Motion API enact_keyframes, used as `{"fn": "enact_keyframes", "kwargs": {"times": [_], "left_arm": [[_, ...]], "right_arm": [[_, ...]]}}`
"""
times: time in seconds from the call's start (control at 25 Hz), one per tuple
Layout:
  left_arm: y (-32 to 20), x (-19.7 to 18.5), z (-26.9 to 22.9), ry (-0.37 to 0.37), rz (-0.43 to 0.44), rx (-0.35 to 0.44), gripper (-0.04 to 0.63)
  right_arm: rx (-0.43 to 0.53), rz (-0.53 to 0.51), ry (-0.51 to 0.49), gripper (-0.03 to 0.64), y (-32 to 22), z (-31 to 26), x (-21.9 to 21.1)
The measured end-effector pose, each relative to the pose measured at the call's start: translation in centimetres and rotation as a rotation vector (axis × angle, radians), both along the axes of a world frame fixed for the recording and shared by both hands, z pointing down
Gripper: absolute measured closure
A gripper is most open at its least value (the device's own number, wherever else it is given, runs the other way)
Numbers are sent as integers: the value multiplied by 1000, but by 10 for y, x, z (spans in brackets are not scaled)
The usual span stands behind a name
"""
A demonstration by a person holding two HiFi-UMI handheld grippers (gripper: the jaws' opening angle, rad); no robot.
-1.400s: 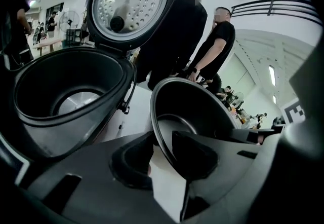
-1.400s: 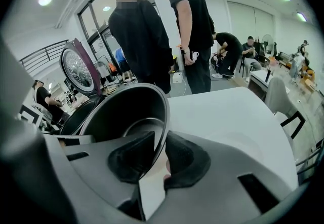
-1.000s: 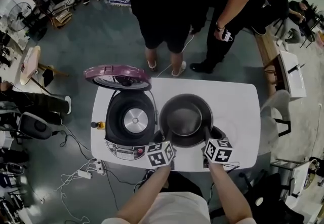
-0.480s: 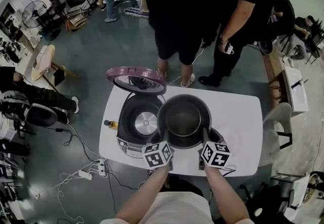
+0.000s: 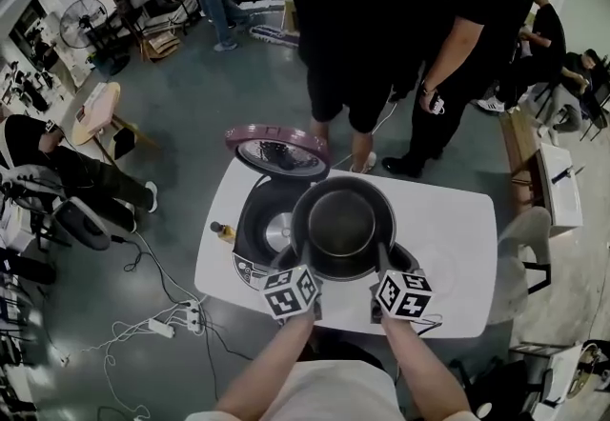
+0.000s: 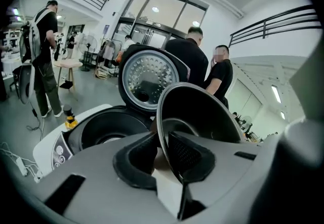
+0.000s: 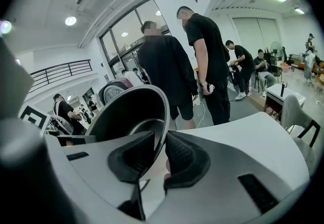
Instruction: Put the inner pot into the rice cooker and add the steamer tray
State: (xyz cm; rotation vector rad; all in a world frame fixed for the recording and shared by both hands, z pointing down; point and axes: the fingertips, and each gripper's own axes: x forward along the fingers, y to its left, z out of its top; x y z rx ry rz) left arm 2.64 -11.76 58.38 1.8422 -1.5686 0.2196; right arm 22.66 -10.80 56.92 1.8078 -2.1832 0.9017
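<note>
The dark metal inner pot point(image 5: 341, 219) hangs above the white table point(image 5: 448, 229), and its left part overlaps the open rice cooker point(image 5: 255, 229). My left gripper point(image 5: 307, 267) pinches the pot's near-left rim, and its jaws have just been closing with the rim point(image 6: 167, 132) between the pads. At the near-right rim point(image 7: 161, 116) my right gripper point(image 5: 381, 263) is shut. The cooker's purple lid point(image 5: 276, 148) stands open behind the pot. A dark round thing point(image 5: 408, 259), mostly hidden under the pot, lies on the table.
Two people in black point(image 5: 362, 38) stand close to the table's far edge. A small yellow-capped bottle point(image 5: 221, 230) sits left of the cooker. A chair point(image 5: 519, 238) stands at the table's right end, and cables and a power strip point(image 5: 162, 322) lie on the floor at the left.
Both grippers have lifted the inner pot and carried it left. It was beside the cooker and now overlaps the cooker's right side.
</note>
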Motion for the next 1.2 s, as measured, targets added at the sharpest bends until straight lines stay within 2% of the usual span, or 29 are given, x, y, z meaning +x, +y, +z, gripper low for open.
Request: {"fn": "enact_keyframes", "kwargs": {"times": [0.16, 0.6, 0.84, 1.2], "left_arm": [[7, -24, -12, -27, -66, 18, 523], [12, -93, -22, -59, -146, 31, 526], [8, -132, -12, -68, -159, 16, 529], [-5, -159, 13, -64, -128, -36, 525]], "right_arm": [[16, -25, -15, 535, 3, -9, -22], [-10, -117, -56, 529, -2, -6, -91], [-40, -140, -47, 528, -7, 4, -130], [-96, -125, -21, 528, -19, 21, -158]]}}
